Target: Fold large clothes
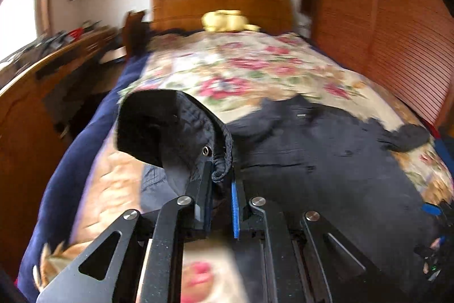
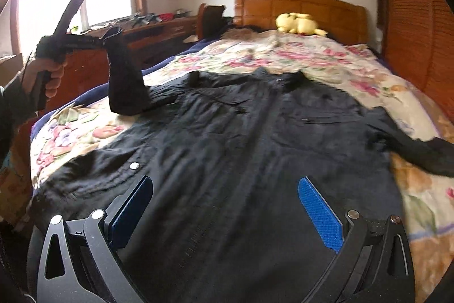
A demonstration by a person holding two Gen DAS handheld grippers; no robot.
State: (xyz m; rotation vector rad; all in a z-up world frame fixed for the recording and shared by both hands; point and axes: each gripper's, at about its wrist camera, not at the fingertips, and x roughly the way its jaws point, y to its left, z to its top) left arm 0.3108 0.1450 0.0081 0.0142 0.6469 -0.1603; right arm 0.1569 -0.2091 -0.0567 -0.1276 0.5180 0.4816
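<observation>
A large black jacket (image 2: pixel 255 138) lies spread face up on the floral bedspread (image 2: pixel 326 58), collar toward the headboard. My left gripper (image 1: pixel 222 175) is shut on the cuff of the jacket's left sleeve (image 1: pixel 176 132) and holds it lifted above the bed. In the right wrist view the left gripper (image 2: pixel 109 37) shows at the left, held by a hand, with the sleeve (image 2: pixel 124 81) hanging from it. My right gripper (image 2: pixel 227 195) is open and empty, low over the jacket's lower front. The other sleeve (image 2: pixel 420 149) lies out to the right.
A yellow plush toy (image 2: pixel 298 23) lies by the wooden headboard (image 2: pixel 298 4). A wooden desk (image 2: pixel 159 30) with clutter runs along the left under a window. A slatted wooden wardrobe (image 2: pixel 414 19) stands to the right of the bed. A dark blue blanket (image 1: pixel 85 149) edges the bed's left side.
</observation>
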